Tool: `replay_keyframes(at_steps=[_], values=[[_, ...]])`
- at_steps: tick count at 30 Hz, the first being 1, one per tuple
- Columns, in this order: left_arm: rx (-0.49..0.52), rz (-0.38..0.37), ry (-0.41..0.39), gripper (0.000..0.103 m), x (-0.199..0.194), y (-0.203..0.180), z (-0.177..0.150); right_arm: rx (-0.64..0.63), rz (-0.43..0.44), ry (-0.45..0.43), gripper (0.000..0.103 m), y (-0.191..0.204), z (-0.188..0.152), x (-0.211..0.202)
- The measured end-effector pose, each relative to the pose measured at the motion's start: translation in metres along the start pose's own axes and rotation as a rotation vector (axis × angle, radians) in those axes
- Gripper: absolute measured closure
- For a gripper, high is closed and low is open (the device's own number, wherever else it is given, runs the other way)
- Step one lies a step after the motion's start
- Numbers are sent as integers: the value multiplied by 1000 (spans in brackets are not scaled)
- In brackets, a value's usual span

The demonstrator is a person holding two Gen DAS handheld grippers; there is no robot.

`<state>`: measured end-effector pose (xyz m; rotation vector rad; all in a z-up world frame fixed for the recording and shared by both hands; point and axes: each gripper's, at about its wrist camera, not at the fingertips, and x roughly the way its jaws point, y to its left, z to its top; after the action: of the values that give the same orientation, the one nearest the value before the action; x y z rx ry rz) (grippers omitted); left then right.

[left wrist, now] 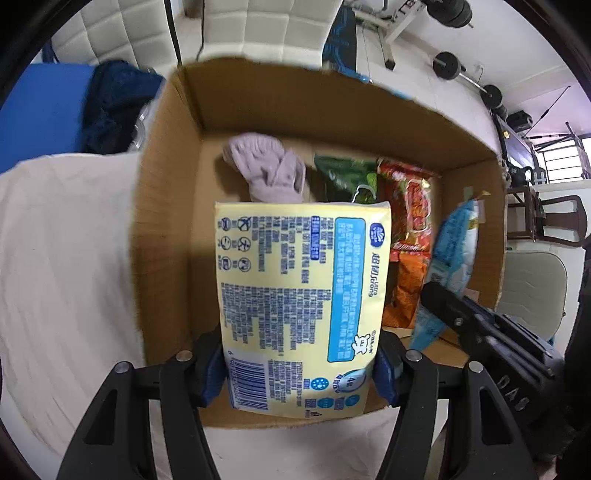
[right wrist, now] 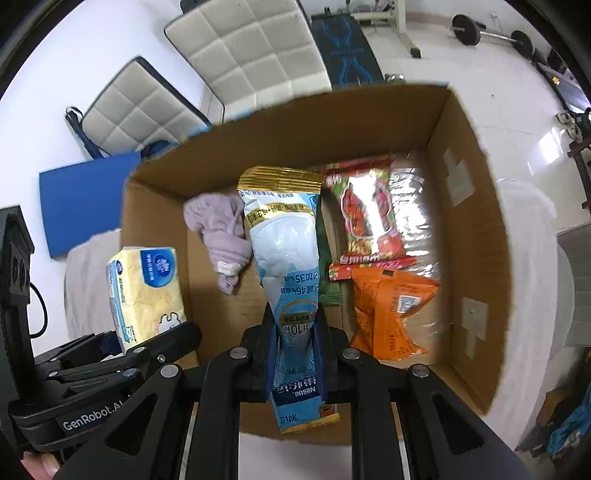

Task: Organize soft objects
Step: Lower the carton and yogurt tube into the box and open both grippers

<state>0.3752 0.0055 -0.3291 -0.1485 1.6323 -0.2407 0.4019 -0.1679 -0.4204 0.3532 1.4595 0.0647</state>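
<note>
My left gripper (left wrist: 301, 363) is shut on a yellow tissue pack (left wrist: 295, 295), held above the near left part of an open cardboard box (left wrist: 166, 236). My right gripper (right wrist: 295, 354) is shut on a light blue milk powder pouch (right wrist: 288, 258), hanging over the middle of the box (right wrist: 472, 236). In the right wrist view the tissue pack (right wrist: 146, 291) and left gripper (right wrist: 122, 350) show at lower left. Inside the box lie a lilac cloth (right wrist: 221, 232), a red snack bag (right wrist: 369, 218), an orange snack bag (right wrist: 388, 306) and a green packet (left wrist: 343, 177).
The box stands on a white-covered surface (left wrist: 66, 258). A blue pad (right wrist: 85, 199) and dark blue cloth (left wrist: 114, 107) lie behind it to the left. Quilted white cushions (right wrist: 251, 51), a bench and barbell weights (right wrist: 491, 35) are on the floor beyond.
</note>
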Motion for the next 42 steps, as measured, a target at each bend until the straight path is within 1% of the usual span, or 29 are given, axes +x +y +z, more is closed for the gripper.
replay_keyframes(at_steps=[3,6,9,12,15,17,19,22,24,25,26,28,31,32,34,38,40,42], values=[[-11,-10,25,41,13,2,4,-7,-8,18,85,-2,-1,19],[1,16,43,41,23,-1,4,-4,-12,31,85,-5,0,33],[28,55,78,41,34,-4,2,-9,-10,47,84,-8,1,40],[19,57,90,41,39,-4,-5,-32,-35,78,79,-6,2,47],[1,47,101,41,39,-2,-8,-37,-53,99,70,-9,-1,51],[-16,37,105,40,37,0,-8,-34,-53,106,57,-11,-4,50],[-32,24,95,40,31,2,-9,-31,-44,103,53,-13,-7,47],[-38,21,84,40,25,3,-13,-46,-62,104,52,-17,-14,42],[-35,26,76,40,19,5,-14,-66,-77,102,49,-17,-19,38],[-31,29,69,40,17,4,-16,-72,-84,96,44,-17,-23,36],[-30,34,64,40,13,4,-11,-75,-90,91,39,-20,-27,33],[-19,54,44,40,7,1,-17,-79,-106,89,33,-22,-32,29],[-10,74,20,40,-1,-3,-28,-82,-124,79,30,-28,-40,22],[-10,74,11,40,-2,-6,-31,-81,-126,74,26,-30,-42,20],[-11,76,-9,40,-8,-7,-37,-79,-127,67,21,-32,-44,14],[1,90,-45,39,-21,-7,-48,-80,-136,57,21,-36,-53,7],[-4,82,-59,37,-26,-9,-54,-84,-148,52,21,-37,-56,5],[-11,83,-79,31,-31,-7,-60,-88,-159,44,20,-37,-58,1]])
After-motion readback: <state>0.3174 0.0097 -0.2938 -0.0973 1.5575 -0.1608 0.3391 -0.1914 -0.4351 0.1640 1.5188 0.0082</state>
